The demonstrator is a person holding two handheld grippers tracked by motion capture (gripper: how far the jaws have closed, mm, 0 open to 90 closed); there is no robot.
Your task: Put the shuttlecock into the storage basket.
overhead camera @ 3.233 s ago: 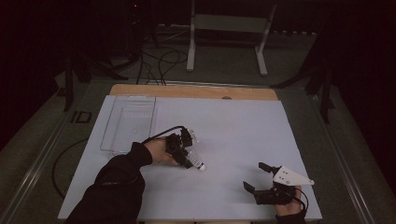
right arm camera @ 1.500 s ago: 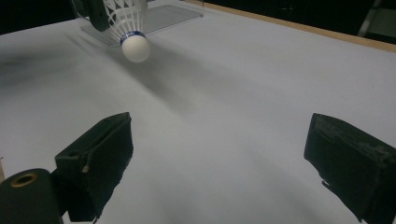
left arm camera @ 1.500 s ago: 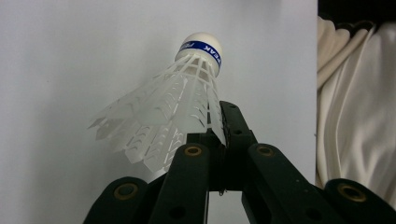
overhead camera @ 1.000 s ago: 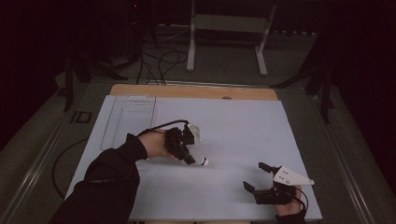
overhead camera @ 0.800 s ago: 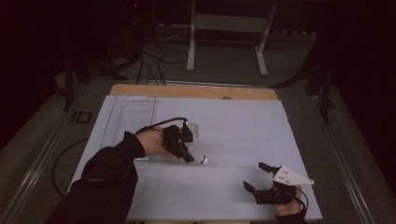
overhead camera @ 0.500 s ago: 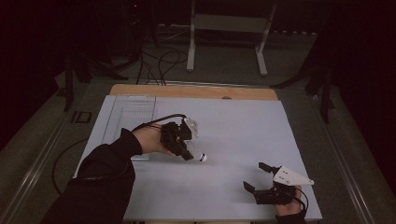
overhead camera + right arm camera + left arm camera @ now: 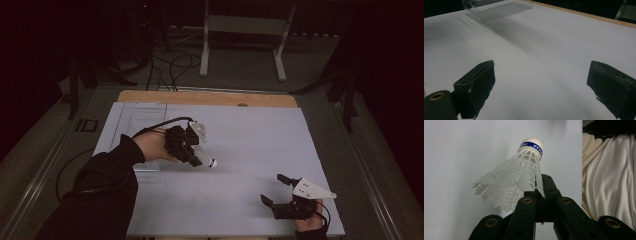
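A white plastic shuttlecock (image 7: 516, 175) with a blue band under its round cork has its skirt edge pinched between black jaws, cork pointing away from the camera. My left gripper (image 7: 199, 156) is shut on it and held a little above the white table sheet (image 7: 260, 145), left of centre; the shuttlecock (image 7: 206, 160) sticks out toward the right. My right gripper (image 7: 271, 189) rests at the front right corner, jaws wide apart with nothing between its pads (image 7: 479, 82).
A clear plastic tray (image 7: 136, 122) lies at the back left of the sheet, also seen as the tray (image 7: 499, 11) from the right gripper. A wooden strip (image 7: 210, 97) edges the far side. Cream cloth (image 7: 609, 182) hangs beyond the sheet's edge.
My left hand has lifted and drifted toward the back left, carrying the shuttlecock. The right gripper has stayed where it was.
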